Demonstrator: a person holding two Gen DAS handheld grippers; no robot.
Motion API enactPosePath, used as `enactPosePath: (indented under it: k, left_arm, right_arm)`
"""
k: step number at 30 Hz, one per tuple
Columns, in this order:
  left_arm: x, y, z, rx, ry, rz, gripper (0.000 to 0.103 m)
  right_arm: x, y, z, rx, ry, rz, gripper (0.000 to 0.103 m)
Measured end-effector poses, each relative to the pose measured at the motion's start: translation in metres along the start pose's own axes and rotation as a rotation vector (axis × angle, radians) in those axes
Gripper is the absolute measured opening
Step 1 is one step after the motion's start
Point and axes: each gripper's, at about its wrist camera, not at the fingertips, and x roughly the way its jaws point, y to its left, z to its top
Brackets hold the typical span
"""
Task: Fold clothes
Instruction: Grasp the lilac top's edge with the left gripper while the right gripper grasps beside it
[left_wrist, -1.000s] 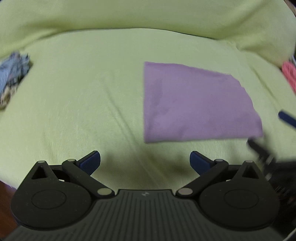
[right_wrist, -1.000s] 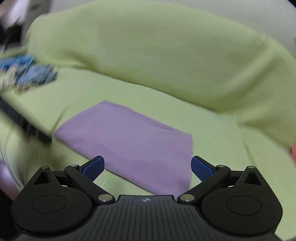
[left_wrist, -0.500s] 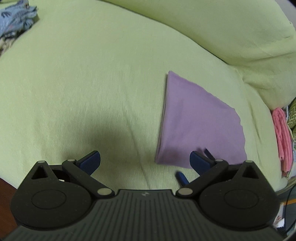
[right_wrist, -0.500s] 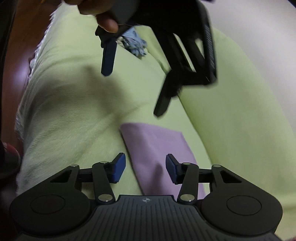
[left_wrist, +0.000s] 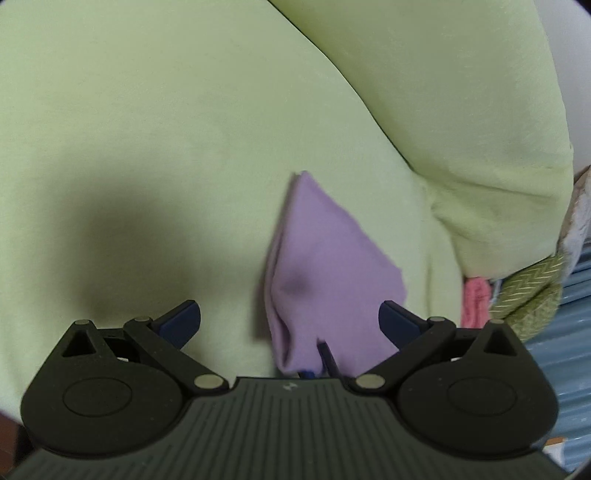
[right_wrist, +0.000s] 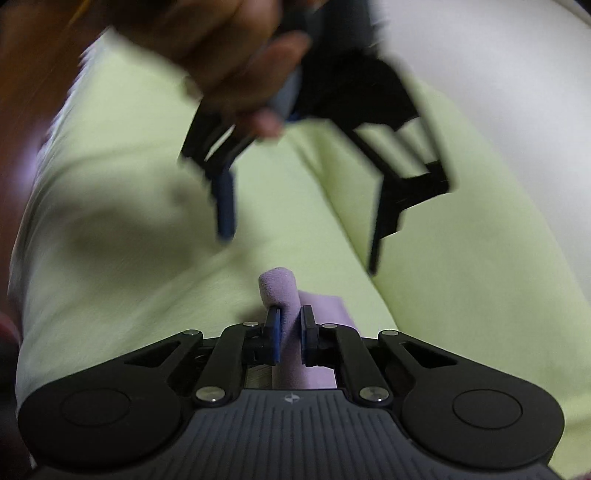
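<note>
Lilac cloth (left_wrist: 325, 266), already folded small, lies on the green-covered sofa seat (left_wrist: 147, 129) near the backrest. The right hand-held gripper (right_wrist: 290, 325) has just been closing and now pinches the near corner, which bunches up between its pads. The left hand-held gripper (left_wrist: 290, 319) hangs above the same cloth with its jaws spread wide, holding nothing. To do this well, I'd say the left should take the neighbouring corner before any lifting, so the layers stay aligned and the fold doesn't slump.
</note>
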Motion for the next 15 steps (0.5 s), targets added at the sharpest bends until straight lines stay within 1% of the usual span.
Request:
enactPosePath:
  k: [4,5,6,7,9,10,11,12,13,14,15]
  left_arm:
    - [0.031,-0.003,0.013,-0.028,0.065,-0.073,0.092]
    - [0.041,-0.004,0.015,-0.028,0.074,-0.081,0.084]
    - [0.048,-0.005,0.017,-0.026,0.081,-0.083,0.08]
    - [0.054,-0.005,0.019,-0.024,0.088,-0.082,0.073]
    - [0.062,-0.006,0.022,-0.012,0.083,-0.097,0.065]
    - [0.065,-0.007,0.023,-0.001,0.076,-0.106,0.055]
    - [0.068,-0.009,0.025,0.016,0.071,-0.102,0.043]
    - [0.072,-0.011,0.025,0.034,0.065,-0.091,0.037]
    - [0.077,-0.013,0.025,0.058,0.061,-0.075,0.028]
    - [0.08,-0.016,0.025,0.089,0.058,-0.052,0.022]
    - [0.083,-0.019,0.024,0.122,0.054,-0.03,0.019]
  right_arm:
    - [-0.004,-0.025,-0.001,0.132,-0.037,-0.023,0.007]
    - [-0.005,-0.03,-0.001,0.159,-0.044,-0.027,0.007]
    - [-0.006,-0.035,-0.001,0.183,-0.052,-0.035,0.007]
    - [-0.008,-0.039,-0.002,0.2,-0.06,-0.045,0.007]
    - [-0.009,-0.047,-0.004,0.237,-0.069,-0.053,0.006]
    - [-0.01,-0.052,-0.005,0.259,-0.071,-0.048,0.006]
    - [-0.01,-0.055,-0.007,0.277,-0.069,-0.039,0.007]
    - [-0.009,-0.057,-0.009,0.29,-0.06,-0.018,0.007]
    - [-0.009,-0.059,-0.011,0.3,-0.049,0.008,0.009]
    - [-0.008,-0.061,-0.014,0.319,-0.037,0.041,0.013]
    - [-0.009,-0.065,-0.019,0.357,-0.024,0.084,0.027]
